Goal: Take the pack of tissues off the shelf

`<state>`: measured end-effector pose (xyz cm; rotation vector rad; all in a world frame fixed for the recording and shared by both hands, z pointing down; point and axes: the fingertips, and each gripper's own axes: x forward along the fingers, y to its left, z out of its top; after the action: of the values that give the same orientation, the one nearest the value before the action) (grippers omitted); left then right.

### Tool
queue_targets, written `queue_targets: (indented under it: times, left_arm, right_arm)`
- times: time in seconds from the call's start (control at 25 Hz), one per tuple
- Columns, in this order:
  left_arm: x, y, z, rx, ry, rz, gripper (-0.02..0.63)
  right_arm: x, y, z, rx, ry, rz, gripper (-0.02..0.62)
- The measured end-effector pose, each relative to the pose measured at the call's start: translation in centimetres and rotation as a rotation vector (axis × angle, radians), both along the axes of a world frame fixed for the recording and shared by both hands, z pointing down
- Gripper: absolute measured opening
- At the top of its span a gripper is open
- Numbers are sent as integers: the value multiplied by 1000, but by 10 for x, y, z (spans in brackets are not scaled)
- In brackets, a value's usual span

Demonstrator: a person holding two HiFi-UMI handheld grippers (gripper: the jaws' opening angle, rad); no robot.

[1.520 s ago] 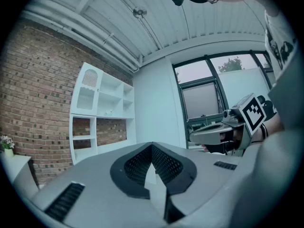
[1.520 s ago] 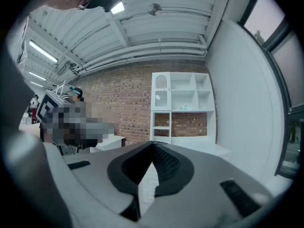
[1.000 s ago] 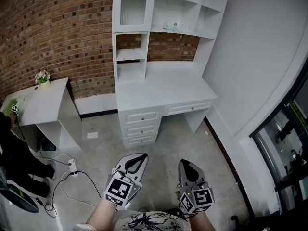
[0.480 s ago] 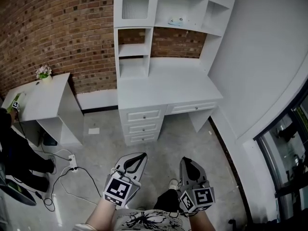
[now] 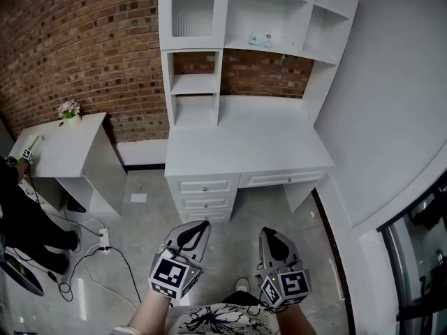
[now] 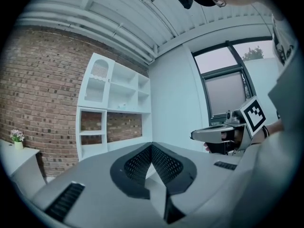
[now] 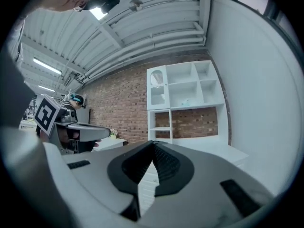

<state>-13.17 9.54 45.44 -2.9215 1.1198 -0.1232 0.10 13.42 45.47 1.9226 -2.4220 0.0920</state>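
Note:
The pack of tissues [image 5: 260, 40] is a small pale-blue packet lying on the middle shelf of the white desk hutch [image 5: 237, 19], far ahead of both grippers. In the right gripper view the pack of tissues [image 7: 185, 101] shows as a tiny speck in the same compartment. My left gripper [image 5: 198, 227] and right gripper [image 5: 269, 234] hang side by side low in the head view, above the grey floor and short of the desk. Both have their jaws closed tip to tip with nothing between them, as the left gripper [image 6: 151, 146] and right gripper [image 7: 153, 142] views confirm.
The white desk [image 5: 244, 145] has drawers [image 5: 204, 187] facing me. A small white side table [image 5: 59, 149] with a flower pot [image 5: 68, 110] stands at the left, a person in dark clothes [image 5: 21, 222] beside it. Cables and a power strip [image 5: 105, 239] lie on the floor at the left.
The head view has drawn closer to the desk, which now sits lower and larger in frame. Both grippers stay shut and keep their place at the bottom.

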Motion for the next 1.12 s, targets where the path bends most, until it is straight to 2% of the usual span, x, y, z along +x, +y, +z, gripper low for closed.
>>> queue_targets:
  times: [0.28, 0.52, 0.92, 1.12]
  left_arm:
    - [89, -55, -19, 18, 11, -52, 14]
    - [148, -100, -20, 4, 8, -85, 14]
    - [190, -192, -5, -45, -1, -109, 14]
    - [207, -260, -6, -27, 13, -105, 14]
  right_arm:
    - [91, -63, -15, 5, 22, -63, 6]
    - [153, -114, -16, -10, 16, -81, 6]
    - [197, -210, -8, -23, 30, -103, 6]
    - [213, -271, -8, -16, 46, -91, 6]
